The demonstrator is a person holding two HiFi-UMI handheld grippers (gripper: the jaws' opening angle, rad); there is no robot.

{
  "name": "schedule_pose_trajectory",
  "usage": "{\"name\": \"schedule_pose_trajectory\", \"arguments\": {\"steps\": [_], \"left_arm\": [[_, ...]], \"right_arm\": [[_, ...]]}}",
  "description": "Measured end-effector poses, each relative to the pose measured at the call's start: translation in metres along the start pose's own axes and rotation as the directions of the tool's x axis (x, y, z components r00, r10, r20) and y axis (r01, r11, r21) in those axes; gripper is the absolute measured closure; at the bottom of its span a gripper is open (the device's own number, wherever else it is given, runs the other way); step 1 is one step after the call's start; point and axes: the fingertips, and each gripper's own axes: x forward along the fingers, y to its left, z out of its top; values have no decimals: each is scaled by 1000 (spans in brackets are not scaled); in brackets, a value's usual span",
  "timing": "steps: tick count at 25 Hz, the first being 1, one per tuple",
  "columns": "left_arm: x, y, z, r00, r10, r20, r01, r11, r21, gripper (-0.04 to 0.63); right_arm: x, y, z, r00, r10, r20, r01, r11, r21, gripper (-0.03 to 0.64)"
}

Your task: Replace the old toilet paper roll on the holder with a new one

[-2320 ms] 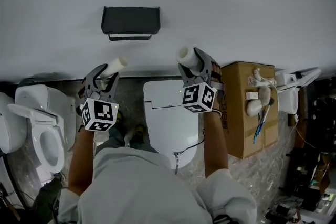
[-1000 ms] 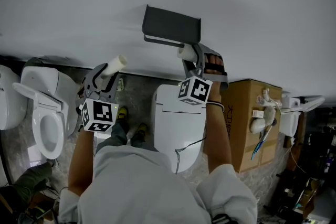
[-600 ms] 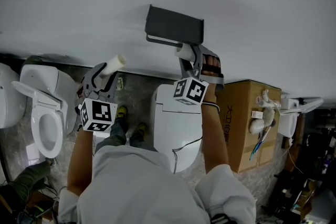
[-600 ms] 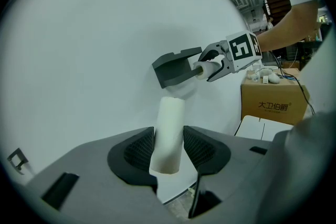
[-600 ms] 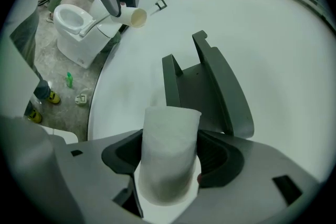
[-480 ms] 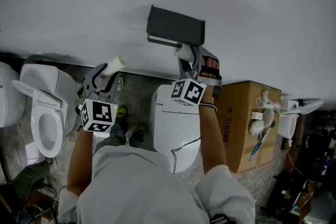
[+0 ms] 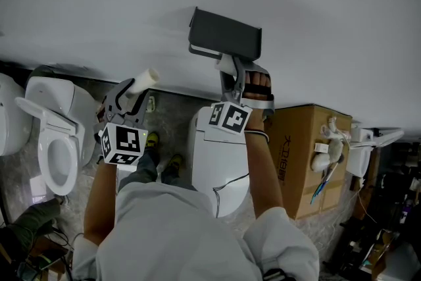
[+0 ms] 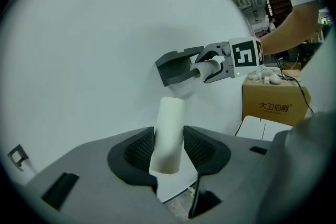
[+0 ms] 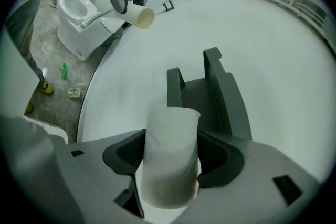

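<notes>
A dark grey paper holder (image 7: pixel 225 36) is fixed to the white wall; in the right gripper view the holder (image 9: pixel 202 94) stands just beyond the jaws, with no roll on it. My right gripper (image 7: pixel 231 73) is shut on the new white roll (image 7: pixel 227 64), right under the holder's lower edge. Its jaws have just been closing a little on that roll (image 9: pixel 170 160). My left gripper (image 7: pixel 133 93) hangs off to the left, shut on the bare cardboard tube (image 7: pixel 144 80). In the left gripper view the tube (image 8: pixel 168 131) stands upright between the pads.
A white toilet (image 7: pixel 220 161) stands below the holder, and another toilet (image 7: pixel 56 141) with its lid up is at the left. A cardboard box (image 7: pixel 306 154) with white fittings on top sits at the right. Small items lie on the floor between the toilets.
My right gripper carried the new roll up from in front of the toilet to the holder's underside. The left gripper kept its place with the tube.
</notes>
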Motion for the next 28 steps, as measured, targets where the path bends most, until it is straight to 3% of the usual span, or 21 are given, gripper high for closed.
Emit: {"name": "schedule_pose_trajectory", "arguments": {"steps": [11, 20, 28], "left_arm": [[-1, 6, -3, 1000, 13, -7, -13, 1000, -11, 399], [-6, 21, -13, 999, 34, -19, -35, 999, -24, 398], [-9, 27, -13, 999, 38, -11, -38, 999, -28, 397]], "right_arm": [[4, 2, 41, 996, -15, 90, 20, 998, -61, 328], [9, 3, 75, 990, 1, 144, 8, 998, -59, 328], [6, 2, 80, 987, -3, 159, 9, 999, -38, 321]]}}
